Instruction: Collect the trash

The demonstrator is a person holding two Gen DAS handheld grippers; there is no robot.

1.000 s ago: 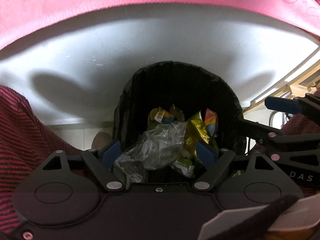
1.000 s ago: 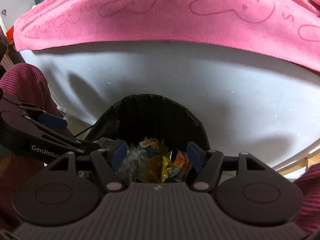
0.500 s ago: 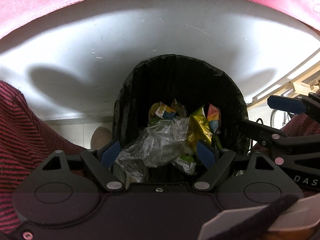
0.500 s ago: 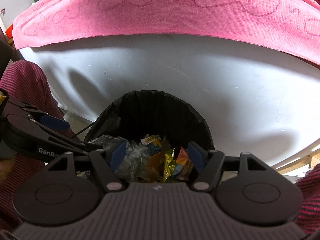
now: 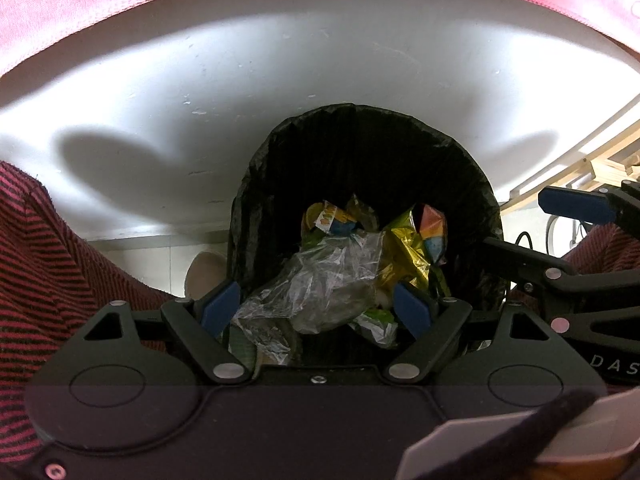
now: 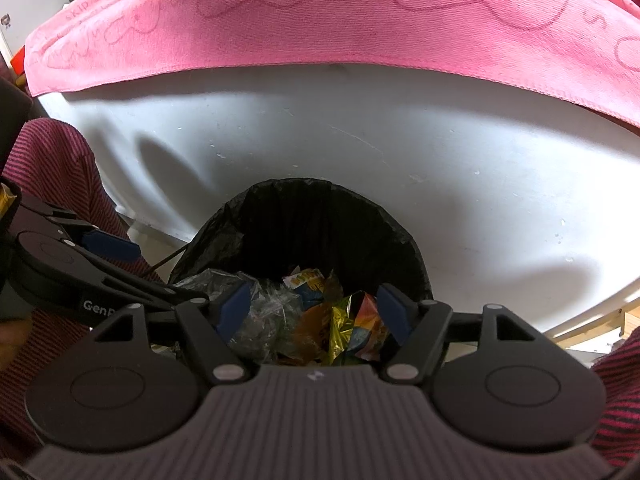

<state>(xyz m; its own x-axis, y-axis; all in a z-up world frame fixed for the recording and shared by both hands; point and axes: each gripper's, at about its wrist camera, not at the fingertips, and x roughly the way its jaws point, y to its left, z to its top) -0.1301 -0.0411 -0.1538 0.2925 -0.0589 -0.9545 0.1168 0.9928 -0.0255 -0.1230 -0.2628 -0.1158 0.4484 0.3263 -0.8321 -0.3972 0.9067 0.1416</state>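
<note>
Both claws, the left gripper [image 5: 318, 306] and right gripper [image 6: 316, 312], hung released above a black-lined bin [image 5: 362, 152] of light, crinkly wrappers [image 5: 328, 280], probably best pinched by a loose fold.

The left gripper [image 5: 318, 306] is backing away and tipping: the bin [image 5: 364, 168] slides lower toward its fingertips, more white panel [image 5: 320, 60] opening above. In the right gripper [image 6: 314, 310] view the bin has dropped toward the fingertips too, pink towel [image 6: 320, 28] spreading further down beyond them.
</note>
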